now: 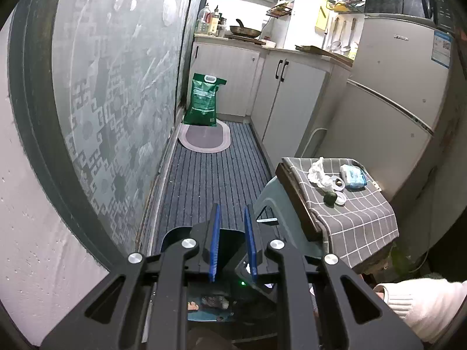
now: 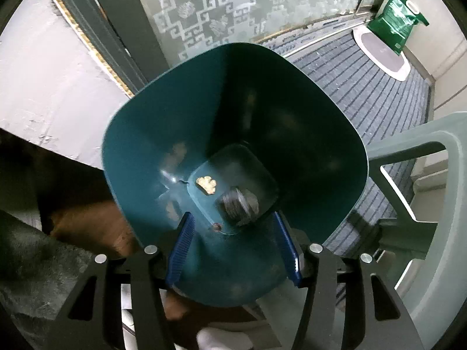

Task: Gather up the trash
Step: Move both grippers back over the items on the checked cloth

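In the right wrist view my right gripper [image 2: 233, 218] is open above a teal trash bin [image 2: 146, 134]. On the bin's floor lie a dark crumpled wrapper [image 2: 240, 204] and a small yellow scrap [image 2: 207, 186]. In the left wrist view my left gripper [image 1: 232, 213] is open and empty above the floor mat. To its right, a small table with a grey checked cloth [image 1: 359, 215] holds crumpled white tissue [image 1: 318, 172], a dark green scrap [image 1: 330, 198], clear plastic lids [image 1: 338, 183] and a blue tissue pack [image 1: 353, 175].
A frosted patterned glass door [image 1: 116, 102] runs along the left. A green sack [image 1: 204, 100] stands on an oval mat [image 1: 204, 140] at the far end. White cabinets [image 1: 292, 99] and a fridge [image 1: 394, 102] line the right. A pale plastic stool [image 2: 423, 192] stands beside the bin.
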`<state>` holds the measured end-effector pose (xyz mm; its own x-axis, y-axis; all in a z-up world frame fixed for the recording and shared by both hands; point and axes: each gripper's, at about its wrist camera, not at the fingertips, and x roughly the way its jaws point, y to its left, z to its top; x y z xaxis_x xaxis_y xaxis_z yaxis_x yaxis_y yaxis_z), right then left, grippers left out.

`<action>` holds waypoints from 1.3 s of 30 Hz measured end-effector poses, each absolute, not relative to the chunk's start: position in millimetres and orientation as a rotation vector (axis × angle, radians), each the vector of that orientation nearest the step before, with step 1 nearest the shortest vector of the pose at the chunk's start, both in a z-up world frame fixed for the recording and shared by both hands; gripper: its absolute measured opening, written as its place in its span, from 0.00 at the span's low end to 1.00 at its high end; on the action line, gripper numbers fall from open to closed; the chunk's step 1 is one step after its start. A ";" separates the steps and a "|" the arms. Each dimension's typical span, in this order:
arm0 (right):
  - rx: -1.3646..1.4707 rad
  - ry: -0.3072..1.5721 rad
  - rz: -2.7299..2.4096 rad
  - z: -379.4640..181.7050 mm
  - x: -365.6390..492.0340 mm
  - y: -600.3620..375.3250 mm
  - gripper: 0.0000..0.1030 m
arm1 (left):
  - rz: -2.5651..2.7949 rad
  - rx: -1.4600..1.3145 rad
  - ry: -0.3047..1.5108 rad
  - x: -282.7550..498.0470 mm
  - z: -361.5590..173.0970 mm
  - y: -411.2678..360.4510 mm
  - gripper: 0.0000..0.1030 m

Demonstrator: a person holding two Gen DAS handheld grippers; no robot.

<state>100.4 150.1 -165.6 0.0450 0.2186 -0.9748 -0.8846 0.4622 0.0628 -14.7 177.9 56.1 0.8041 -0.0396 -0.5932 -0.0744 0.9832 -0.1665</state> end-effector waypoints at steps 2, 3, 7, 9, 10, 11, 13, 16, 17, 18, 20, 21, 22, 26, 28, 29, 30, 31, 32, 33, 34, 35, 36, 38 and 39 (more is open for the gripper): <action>-0.675 1.230 0.968 -158.0 98.0 148.9 0.55 | 0.023 -0.178 0.632 -14.0 57.7 176.1 0.17; -0.663 1.217 0.980 -151.4 96.3 147.9 0.55 | 0.023 -0.178 0.629 -13.4 59.0 175.1 0.17; -0.615 1.164 1.019 -125.9 90.7 144.3 0.55 | 0.027 -0.171 0.607 -13.1 66.5 170.6 0.17; -0.590 1.134 1.033 -112.1 89.6 141.5 0.53 | 0.027 -0.172 0.591 -13.3 72.1 168.4 0.19; -0.568 1.127 1.053 -104.6 88.4 139.8 0.52 | 0.028 -0.173 0.585 -14.0 73.7 168.3 0.20; -0.554 1.117 1.067 -97.9 86.9 138.2 0.50 | 0.029 -0.174 0.580 -14.0 76.0 167.6 0.22; -0.539 1.085 1.080 -85.6 83.7 133.5 0.49 | 0.029 -0.174 0.566 -13.7 80.2 165.4 0.28; -0.497 1.036 1.107 -60.4 81.2 123.6 0.47 | 0.031 -0.175 0.549 -12.7 85.0 162.2 0.33; -0.489 1.017 1.108 -52.3 81.2 119.9 0.47 | 0.030 -0.177 0.543 -12.1 86.2 161.2 0.34; -0.481 1.004 1.110 -46.4 82.4 117.4 0.47 | 0.031 -0.178 0.539 -11.3 87.3 160.3 0.37; -0.459 0.972 1.104 -32.3 86.1 108.8 0.47 | 0.032 -0.181 0.536 -8.7 88.6 158.1 0.39; -0.445 0.956 1.100 -24.9 89.3 103.1 0.46 | 0.031 -0.182 0.535 -7.2 89.0 156.4 0.40; -0.432 0.946 1.096 -19.9 92.5 98.0 0.46 | 0.030 -0.180 0.535 -5.2 89.2 154.1 0.41; -0.382 0.911 1.056 -4.2 111.1 73.9 0.46 | 0.022 -0.169 0.538 3.0 88.5 143.1 0.42; -0.358 0.906 1.035 0.4 120.1 62.2 0.46 | 0.015 -0.165 0.542 7.1 87.3 137.7 0.44; -0.346 0.901 1.022 2.5 125.6 55.5 0.46 | 0.011 -0.162 0.543 9.4 86.5 135.1 0.44; -0.337 0.898 1.012 3.1 129.1 50.3 0.44 | 0.008 -0.160 0.546 11.9 85.7 132.4 0.45; -0.327 0.894 0.998 4.5 134.5 43.2 0.44 | 0.004 -0.156 0.550 15.5 84.7 128.5 0.46; -0.317 0.888 0.984 6.4 139.6 35.7 0.44 | 0.000 -0.153 0.552 17.7 83.5 125.8 0.46; -0.308 0.884 0.974 7.4 143.0 29.0 0.44 | -0.003 -0.150 0.555 20.0 82.2 122.7 0.47; -0.297 0.883 0.966 8.8 146.6 22.0 0.44 | -0.007 -0.148 0.562 24.0 80.3 118.9 0.47; -0.285 0.881 0.954 9.8 152.1 14.2 0.44 | -0.013 -0.145 0.566 27.1 78.6 115.7 0.47; -0.275 0.879 0.942 10.7 156.3 7.2 0.44 | -0.017 -0.142 0.571 30.4 77.0 112.6 0.48; -0.258 0.874 0.923 11.9 163.0 -6.1 0.44 | -0.024 -0.139 0.582 34.6 72.8 107.5 0.48; -0.253 0.871 0.915 12.2 165.2 -10.4 0.44 | -0.031 -0.135 0.587 37.1 71.1 104.3 0.50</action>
